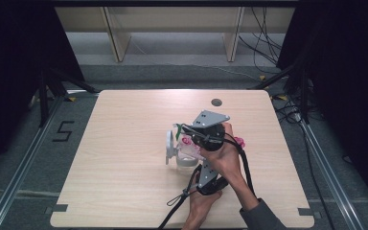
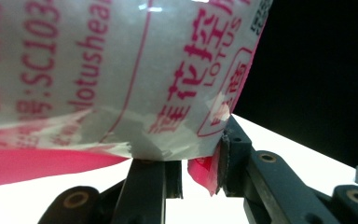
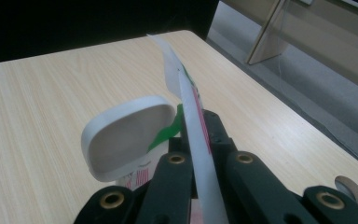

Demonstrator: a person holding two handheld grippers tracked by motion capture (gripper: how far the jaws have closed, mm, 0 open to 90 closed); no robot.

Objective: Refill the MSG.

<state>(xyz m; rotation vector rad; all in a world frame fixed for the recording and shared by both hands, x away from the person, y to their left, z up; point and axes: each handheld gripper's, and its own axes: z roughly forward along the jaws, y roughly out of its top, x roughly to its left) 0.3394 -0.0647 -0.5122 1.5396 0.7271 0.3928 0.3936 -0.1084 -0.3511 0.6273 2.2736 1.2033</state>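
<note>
One packet, one white lid — two tools.

Wooden table, grey floor, perhaps shelving behind

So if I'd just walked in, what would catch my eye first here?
Probably the white packet with pink print, held up over the middle of the wooden table by both handheld tools: the left gripper pinches its bottom edge and the right gripper clamps its thin edge. Just beside it stands a white container with its oval lid flipped open.
</note>
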